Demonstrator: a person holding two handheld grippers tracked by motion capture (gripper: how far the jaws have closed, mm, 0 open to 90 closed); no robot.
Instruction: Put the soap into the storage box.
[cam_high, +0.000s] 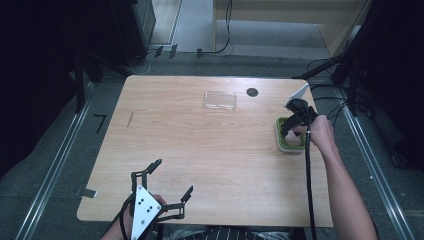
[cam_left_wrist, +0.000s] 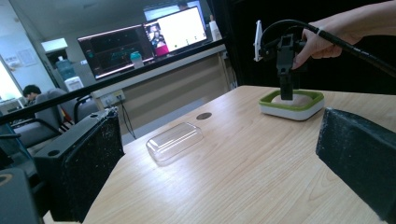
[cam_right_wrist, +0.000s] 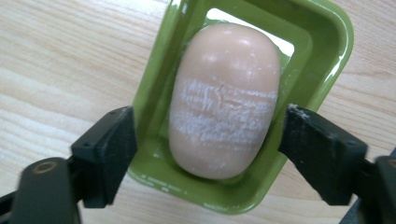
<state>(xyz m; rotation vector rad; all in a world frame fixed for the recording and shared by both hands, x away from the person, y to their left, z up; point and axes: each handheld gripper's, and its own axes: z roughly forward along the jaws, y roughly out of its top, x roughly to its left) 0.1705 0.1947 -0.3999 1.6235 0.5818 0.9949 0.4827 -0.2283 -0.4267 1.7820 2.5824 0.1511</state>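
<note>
Right tongs (cam_right_wrist: 205, 140) parted around soap (cam_right_wrist: 224, 98) in green dish (cam_right_wrist: 322, 60), not gripping, left tongs (cam_high: 167, 182) wide open, empty.

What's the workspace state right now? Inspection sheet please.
Surface: wooden table, bare, with a small dark round mark near the far edge.
Job's things: pinkish soap bar lies in the green soap dish; clear plastic lid lies apart, mid-far table.
Clutter: nothing seen.
Grippers: right hand-held gripper above the dish, jaws open either side of the soap, not pressing it. Left hand-held gripper open at the near edge, nothing between its jaws.
Cables: black cable trails along the right forearm.
Surroundings: monitors and office chairs beyond the table.
</note>
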